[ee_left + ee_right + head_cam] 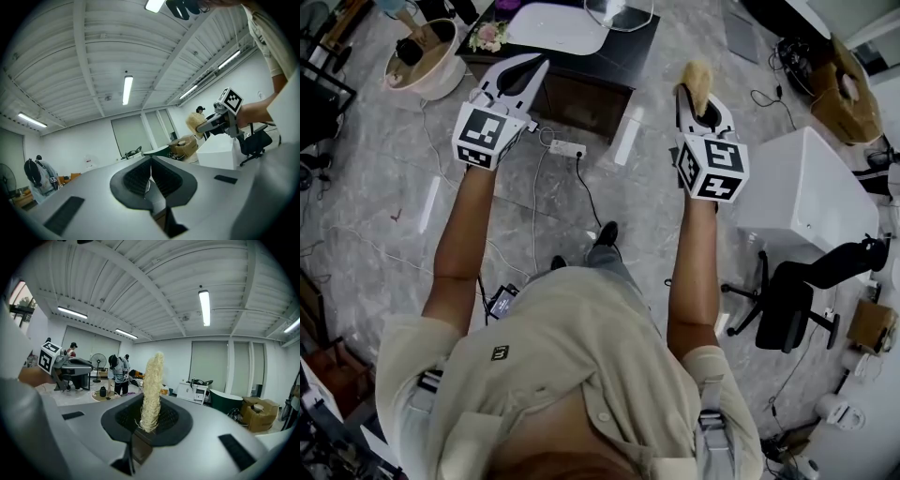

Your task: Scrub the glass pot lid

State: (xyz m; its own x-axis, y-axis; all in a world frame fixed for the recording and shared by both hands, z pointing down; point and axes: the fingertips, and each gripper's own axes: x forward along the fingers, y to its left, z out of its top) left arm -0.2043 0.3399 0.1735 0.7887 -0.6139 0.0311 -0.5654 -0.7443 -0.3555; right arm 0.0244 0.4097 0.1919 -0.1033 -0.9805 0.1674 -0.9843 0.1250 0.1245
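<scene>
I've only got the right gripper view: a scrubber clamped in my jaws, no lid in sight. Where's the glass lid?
Observer: In the head view, what looks like the glass lid lies on the dark table at the top of the picture.
Operator: Is the left gripper carrying anything?
Observer: No. The left gripper view shows the left gripper with its jaws shut and nothing between them.
Operator: Anything beside the lid?
Observer: A white tray lies just left of it.
</scene>
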